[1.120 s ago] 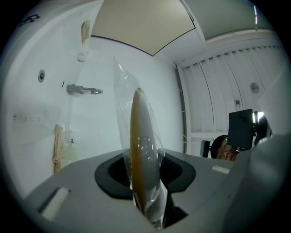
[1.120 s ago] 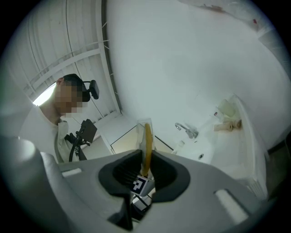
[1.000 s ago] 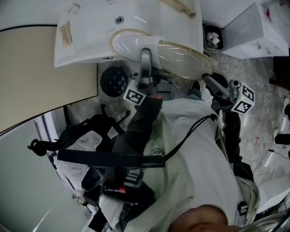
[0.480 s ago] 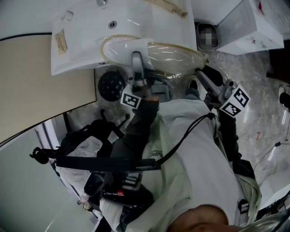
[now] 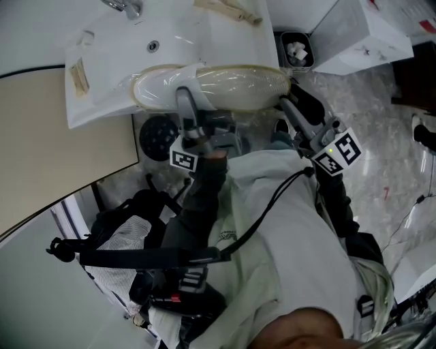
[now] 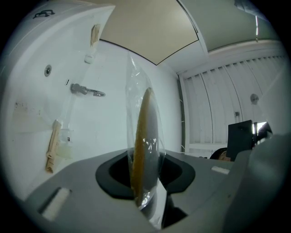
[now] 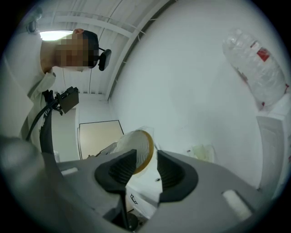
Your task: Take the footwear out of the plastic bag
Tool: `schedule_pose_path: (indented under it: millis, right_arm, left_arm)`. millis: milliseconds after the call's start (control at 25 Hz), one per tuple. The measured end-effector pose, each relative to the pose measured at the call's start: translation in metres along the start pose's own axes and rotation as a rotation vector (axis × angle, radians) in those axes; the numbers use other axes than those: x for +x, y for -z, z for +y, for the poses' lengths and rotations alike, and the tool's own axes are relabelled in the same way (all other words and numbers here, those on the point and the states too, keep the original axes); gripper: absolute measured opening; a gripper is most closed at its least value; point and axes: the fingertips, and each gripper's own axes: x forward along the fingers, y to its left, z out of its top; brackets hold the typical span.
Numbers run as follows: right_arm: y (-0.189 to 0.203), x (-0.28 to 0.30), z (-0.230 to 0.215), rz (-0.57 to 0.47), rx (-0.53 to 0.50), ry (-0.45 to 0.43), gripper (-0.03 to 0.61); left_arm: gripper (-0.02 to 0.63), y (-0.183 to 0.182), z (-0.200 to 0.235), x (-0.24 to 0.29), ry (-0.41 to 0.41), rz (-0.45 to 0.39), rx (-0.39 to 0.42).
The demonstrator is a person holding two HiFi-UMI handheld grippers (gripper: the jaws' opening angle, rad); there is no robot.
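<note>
Right now the slipper (image 5: 231, 85) is inside the clear plastic bag (image 5: 153, 88), held up in the air just in front of the white sink (image 5: 225, 34). The left tool (image 6: 145, 170) is squeezed tight on one end, pinching bag and slipper together. The right tool (image 7: 141, 164) has just been opening its jaws. The other end of the slipper sits between them and leans on one pad. The other pad is off it, so this tool has no real hold.

What could go wrong? I think the slipper hangs from one end only, so it could droop or slip down. Also, the left tool pinches the slipper through the plastic. If the right tool pulls against that pinch, the slipper may not slide out and the thin bag could rip. The right tool could also grab only plastic. I cannot tell which end of the bag is open.

The sink is smooth and shiny, with a tap (image 5: 126, 8) and a tan, stick-like thing (image 5: 228, 10) on it. The floor (image 5: 381, 116) is grey stone. A little bin (image 5: 296, 51) stands near the sink.
</note>
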Motion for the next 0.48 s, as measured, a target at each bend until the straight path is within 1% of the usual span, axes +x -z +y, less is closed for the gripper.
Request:
schedule_pose_path:
  millis: [40,120,320,480]
  right_arm:
    - [-0.002,0.000,0.001,-0.011,-0.010,-0.003,0.143]
    - [-0.006,-0.003,0.005,-0.030,-0.009,-0.039,0.162]
    - [-0.020,-0.006,0.028,-0.069,-0.022,-0.201,0.163]
    - [-0.024,-0.004,0.033,-0.077,0.015,-0.256,0.163]
  left_arm:
    - [0.097,-0.002,-0.002,0.000,0.005,-0.006,-0.007]
    - [0.095,-0.003,-0.005,0.002,0.016,-0.012,-0.017]
    - [0.091,-0.002,-0.006,0.005,0.019,-0.009,-0.007]
    - [0.091,-0.003,-0.008,0.006,0.035,-0.009,-0.042]
